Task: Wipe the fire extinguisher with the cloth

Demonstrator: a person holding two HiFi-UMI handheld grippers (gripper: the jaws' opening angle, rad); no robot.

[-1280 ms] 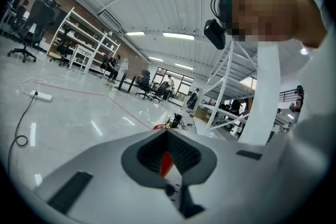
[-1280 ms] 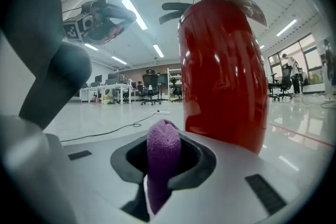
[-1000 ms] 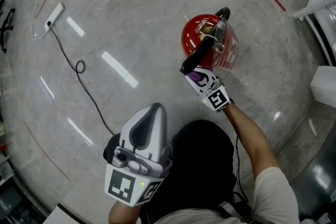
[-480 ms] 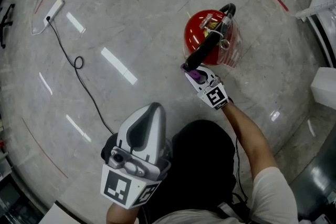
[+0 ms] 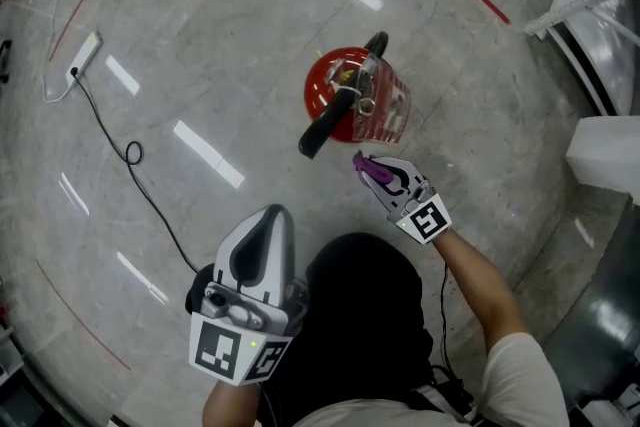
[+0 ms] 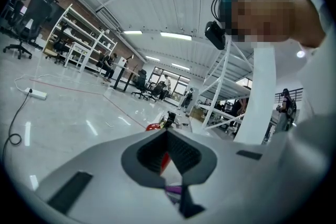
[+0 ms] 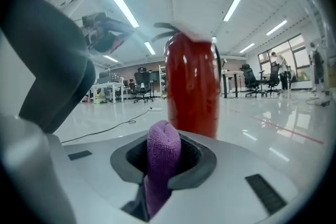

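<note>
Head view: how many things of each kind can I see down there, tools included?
fire extinguisher: 1
purple cloth: 1
grippers, left gripper and right gripper: 2
power strip: 1
Total: 5

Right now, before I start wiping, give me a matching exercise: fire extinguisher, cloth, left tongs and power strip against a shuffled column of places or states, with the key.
1. fire extinguisher
2. cloth
3. left tongs
4. power strip

A. shut, nothing between them
B. far left on the floor, cable attached
C. upright on the floor, just ahead of the right tongs
D. purple, clamped in the right tongs

Pairs: 1-C; 2-D; 3-A; 4-B.
</note>
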